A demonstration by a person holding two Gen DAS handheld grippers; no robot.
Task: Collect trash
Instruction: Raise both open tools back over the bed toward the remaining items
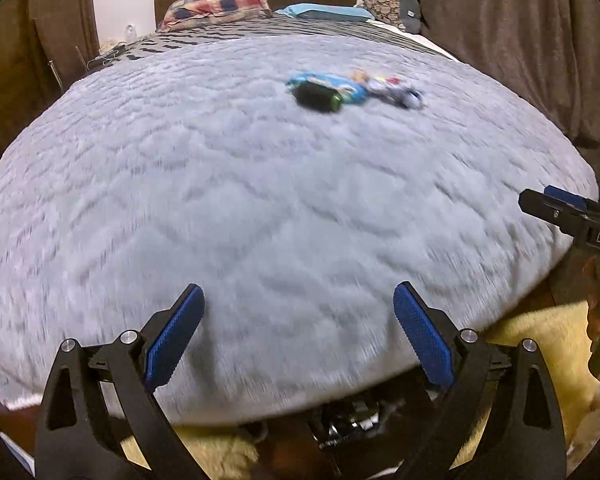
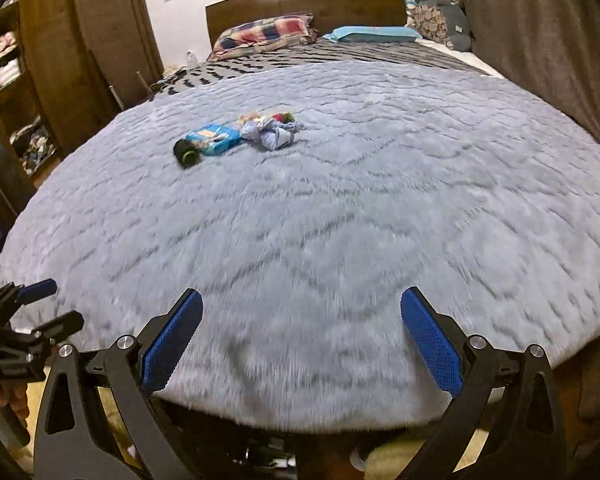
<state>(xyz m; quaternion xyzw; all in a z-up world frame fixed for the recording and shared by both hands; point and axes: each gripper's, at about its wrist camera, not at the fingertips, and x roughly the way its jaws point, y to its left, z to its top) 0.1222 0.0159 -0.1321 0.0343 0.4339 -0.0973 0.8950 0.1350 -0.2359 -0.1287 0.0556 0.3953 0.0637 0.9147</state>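
Observation:
A small heap of trash lies far ahead on the grey furry blanket (image 1: 260, 200): a dark can with a green rim (image 1: 318, 97), a blue snack packet (image 1: 332, 84) and crumpled wrappers (image 1: 396, 90). In the right wrist view the can (image 2: 187, 153), the packet (image 2: 216, 138) and the wrappers (image 2: 270, 130) lie on the blanket (image 2: 320, 240), left of centre. My left gripper (image 1: 298, 300) is open and empty over the blanket's near edge. My right gripper (image 2: 302, 304) is open and empty too. Each gripper shows at the edge of the other's view, the right one (image 1: 560, 208) and the left one (image 2: 40, 308).
The bed has a wooden headboard (image 2: 304, 0), a checked pillow (image 2: 264, 32) and a blue pillow (image 2: 374, 34) at the far end. A brown curtain (image 2: 540, 40) hangs on the right, wooden shelves (image 2: 28, 80) stand on the left. A yellow rug (image 1: 540, 340) lies below the bed's foot.

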